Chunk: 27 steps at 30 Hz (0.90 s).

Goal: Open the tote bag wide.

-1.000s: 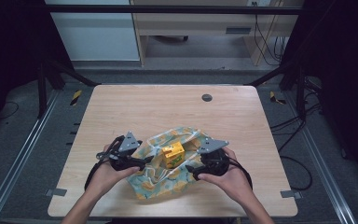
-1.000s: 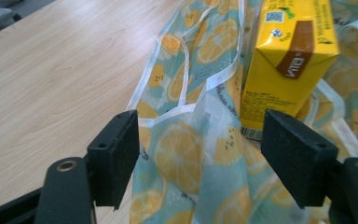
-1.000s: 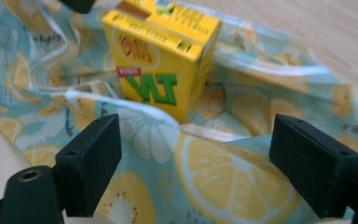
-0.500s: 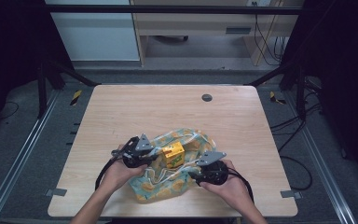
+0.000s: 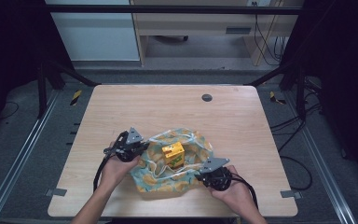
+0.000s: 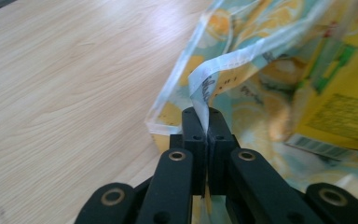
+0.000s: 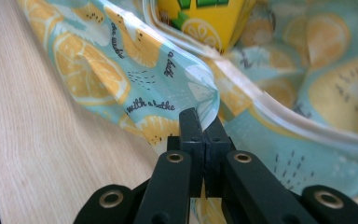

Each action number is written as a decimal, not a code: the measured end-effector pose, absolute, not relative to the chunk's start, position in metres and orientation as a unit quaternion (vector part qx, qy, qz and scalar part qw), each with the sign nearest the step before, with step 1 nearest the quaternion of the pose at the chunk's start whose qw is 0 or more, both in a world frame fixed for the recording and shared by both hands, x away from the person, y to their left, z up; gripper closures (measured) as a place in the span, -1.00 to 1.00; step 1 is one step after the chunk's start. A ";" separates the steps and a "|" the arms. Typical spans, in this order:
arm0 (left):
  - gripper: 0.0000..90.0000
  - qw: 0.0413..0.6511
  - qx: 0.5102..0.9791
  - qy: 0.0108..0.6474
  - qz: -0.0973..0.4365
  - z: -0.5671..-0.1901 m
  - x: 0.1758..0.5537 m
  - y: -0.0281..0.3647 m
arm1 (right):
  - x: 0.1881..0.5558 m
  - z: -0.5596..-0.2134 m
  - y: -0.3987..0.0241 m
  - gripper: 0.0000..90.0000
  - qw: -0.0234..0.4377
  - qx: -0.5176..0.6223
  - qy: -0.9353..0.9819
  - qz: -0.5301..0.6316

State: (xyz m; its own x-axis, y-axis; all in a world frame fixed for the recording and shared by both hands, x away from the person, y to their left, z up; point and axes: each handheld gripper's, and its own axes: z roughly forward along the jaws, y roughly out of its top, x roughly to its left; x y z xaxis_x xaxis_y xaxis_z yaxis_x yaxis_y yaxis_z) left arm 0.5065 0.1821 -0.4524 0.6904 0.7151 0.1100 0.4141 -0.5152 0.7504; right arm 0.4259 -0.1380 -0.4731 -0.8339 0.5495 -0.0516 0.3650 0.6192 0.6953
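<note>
— Where's the bag?

— The lemon-print bag lies crumpled on the near half of the wooden table, between the two hands. It is pale blue plastic with orange-yellow citrus slices and a whitish zip strip along its mouth. A yellow carton stands on it near the middle, upright as seen from the high view.

— And the tongs?

— Both have just been closing, and both now pinch the bag. In the left gripper view the left gripper has its jaws pressed together on a thin fold of the whitish rim, which rises straight up from between them. In the right gripper view the right gripper has its jaws pressed together on a bunched corner of the printed film, close under the zip strip.

— Where do they sit on the table?

— From the high view, the left gripper is at the bag's left edge and the right gripper at its near right corner, each in a hand coming in from the bottom, with a black cable looping back from the left one.

— Anything else around?

— A small dark round fitting sits in the tabletop near the far edge, well apart from the bag. Black and yellow tools lie on the floor beside the table's far corners.
</note>
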 end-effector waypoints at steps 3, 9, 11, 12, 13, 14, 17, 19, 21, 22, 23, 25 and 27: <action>0.98 0.360 0.842 0.344 0.207 -0.456 0.510 0.187 | 0.424 -0.477 -0.142 1.00 0.129 0.257 0.891 0.351; 0.98 0.349 0.844 0.352 0.204 -0.462 0.514 0.191 | 0.422 -0.482 -0.149 1.00 0.128 0.265 0.892 0.343; 0.98 0.348 0.844 0.354 0.202 -0.464 0.515 0.192 | 0.422 -0.484 -0.152 1.00 0.128 0.268 0.892 0.342; 0.98 0.348 0.844 0.355 0.201 -0.465 0.516 0.192 | 0.422 -0.485 -0.153 1.00 0.127 0.269 0.892 0.341; 0.98 0.346 0.845 0.356 0.200 -0.467 0.516 0.193 | 0.422 -0.486 -0.154 1.00 0.125 0.270 0.893 0.339; 0.98 0.347 0.844 0.358 0.199 -0.468 0.516 0.194 | 0.422 -0.486 -0.154 1.00 0.125 0.270 0.893 0.338; 0.98 0.349 0.841 0.364 0.195 -0.471 0.517 0.195 | 0.423 -0.488 -0.157 1.00 0.120 0.275 0.892 0.339; 0.98 0.349 0.842 0.363 0.196 -0.471 0.517 0.195 | 0.423 -0.489 -0.158 1.00 0.115 0.277 0.891 0.340; 0.99 0.348 0.843 0.361 0.197 -0.471 0.517 0.195 | 0.424 -0.490 -0.159 1.00 0.113 0.278 0.892 0.339; 0.99 0.348 0.843 0.362 0.196 -0.471 0.517 0.196 | 0.424 -0.490 -0.159 1.00 0.112 0.280 0.891 0.339; 0.99 0.348 0.843 0.362 0.195 -0.471 0.517 0.196 | 0.424 -0.490 -0.160 1.00 0.110 0.281 0.891 0.338; 1.00 0.347 0.843 0.363 0.193 -0.472 0.518 0.197 | 0.424 -0.490 -0.161 1.00 0.107 0.286 0.891 0.337; 1.00 0.346 0.842 0.366 0.193 -0.473 0.520 0.198 | 0.424 -0.490 -0.163 1.00 0.110 0.284 0.891 0.336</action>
State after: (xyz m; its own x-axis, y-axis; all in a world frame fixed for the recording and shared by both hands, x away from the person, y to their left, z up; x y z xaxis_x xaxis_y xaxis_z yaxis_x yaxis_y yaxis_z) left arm 0.5197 0.1979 -0.4728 0.6577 0.7499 0.0715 0.4826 -0.4924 0.7243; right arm 0.4242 -0.1626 -0.4904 -0.8147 0.5798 -0.0052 0.4322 0.6132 0.6612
